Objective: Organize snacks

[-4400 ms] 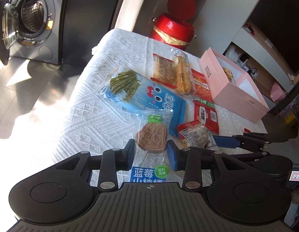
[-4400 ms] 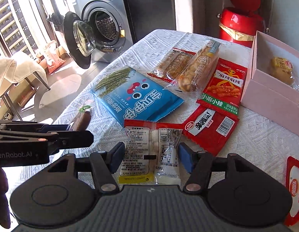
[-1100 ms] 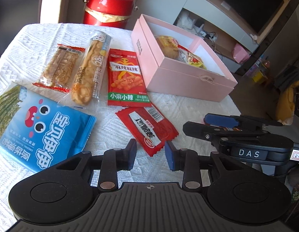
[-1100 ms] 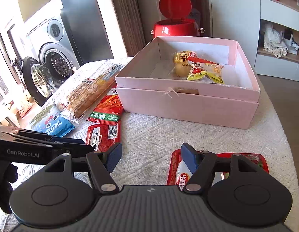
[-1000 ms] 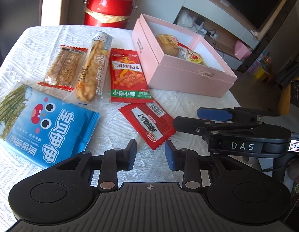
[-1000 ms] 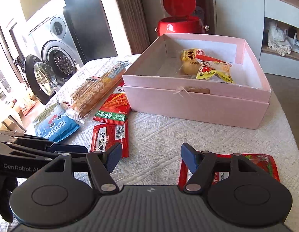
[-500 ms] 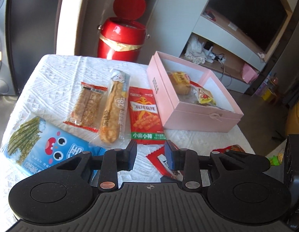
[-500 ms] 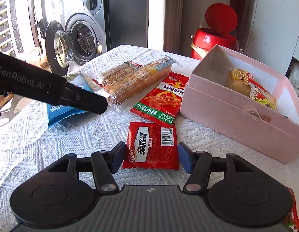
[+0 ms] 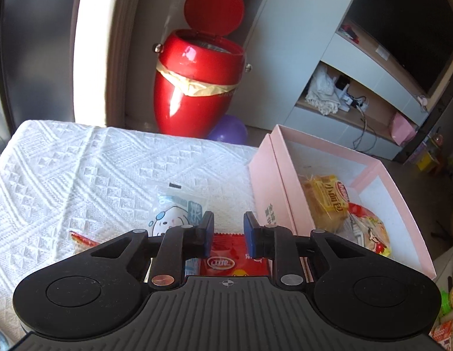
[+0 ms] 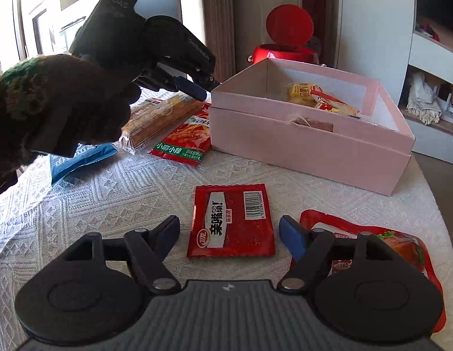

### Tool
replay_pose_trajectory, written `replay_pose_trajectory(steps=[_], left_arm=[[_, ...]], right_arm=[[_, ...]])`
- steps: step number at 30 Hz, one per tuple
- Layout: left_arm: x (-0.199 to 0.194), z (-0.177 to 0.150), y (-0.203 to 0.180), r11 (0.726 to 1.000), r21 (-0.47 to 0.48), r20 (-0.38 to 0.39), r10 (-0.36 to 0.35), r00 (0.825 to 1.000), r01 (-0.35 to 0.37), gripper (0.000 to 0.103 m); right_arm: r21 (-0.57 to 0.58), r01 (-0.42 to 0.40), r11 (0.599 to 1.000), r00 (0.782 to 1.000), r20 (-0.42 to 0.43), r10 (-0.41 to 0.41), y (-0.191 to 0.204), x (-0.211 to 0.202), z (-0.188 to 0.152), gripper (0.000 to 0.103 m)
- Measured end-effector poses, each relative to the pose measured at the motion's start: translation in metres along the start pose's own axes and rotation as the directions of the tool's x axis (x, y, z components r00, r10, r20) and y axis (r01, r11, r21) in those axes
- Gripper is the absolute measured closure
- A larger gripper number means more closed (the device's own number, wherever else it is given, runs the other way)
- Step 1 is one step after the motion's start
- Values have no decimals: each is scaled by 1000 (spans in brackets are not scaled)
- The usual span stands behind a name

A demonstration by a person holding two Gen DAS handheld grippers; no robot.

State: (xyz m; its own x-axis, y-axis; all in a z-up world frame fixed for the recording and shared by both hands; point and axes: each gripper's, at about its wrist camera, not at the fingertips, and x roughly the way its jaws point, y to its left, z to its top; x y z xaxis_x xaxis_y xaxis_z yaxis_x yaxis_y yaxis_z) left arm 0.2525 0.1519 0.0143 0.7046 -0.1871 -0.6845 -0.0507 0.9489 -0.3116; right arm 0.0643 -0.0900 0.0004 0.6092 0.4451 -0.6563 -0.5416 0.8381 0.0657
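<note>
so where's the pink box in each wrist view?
Left wrist: pink box at right of centre, open, beyond and right of the tool tips, two snack packs inside.
Right wrist: pink box upper centre to right, on the white cloth, beyond the red sachet.
Shared landmark: red bin with raised lid, behind the table.

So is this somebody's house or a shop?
Most likely somebody's house: a red pedal bin stands on the floor, a TV sits above a shelf of cables, and snacks lie on a white tablecloth.
</note>
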Motion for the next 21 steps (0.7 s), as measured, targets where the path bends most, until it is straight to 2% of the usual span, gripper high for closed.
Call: replay_pose_trajectory(steps=[4,8,14,17,18,21], left_arm=[[18,2,0,997,69,-54,-16,998,20,84],[-1,-19,-4,984,168,-91,-43,995,58,84],[-43,-62,-7,972,204,-127,-93,988,118,84],[-58,-76,-7,972,187,-134,-118,984,142,83],[-65,-78,-7,976,176,-118,-105,987,125,82],[-93,-86,-12,986,166,-28,-4,1000,8,81]], right_arm=[[6,-10,1000,1000,1,10,-1,1,0,25],[6,-12,1000,1000,1,12,0,2,0,25],[2,-8,1000,1000,-1,8,3,3,1,24],[0,-8,1000,1000,-2,8,3,3,1,24],[-1,-9,1000,1000,-3,9,3,3,1,24],[-1,-10,1000,1000,-3,10,3,3,1,23]])
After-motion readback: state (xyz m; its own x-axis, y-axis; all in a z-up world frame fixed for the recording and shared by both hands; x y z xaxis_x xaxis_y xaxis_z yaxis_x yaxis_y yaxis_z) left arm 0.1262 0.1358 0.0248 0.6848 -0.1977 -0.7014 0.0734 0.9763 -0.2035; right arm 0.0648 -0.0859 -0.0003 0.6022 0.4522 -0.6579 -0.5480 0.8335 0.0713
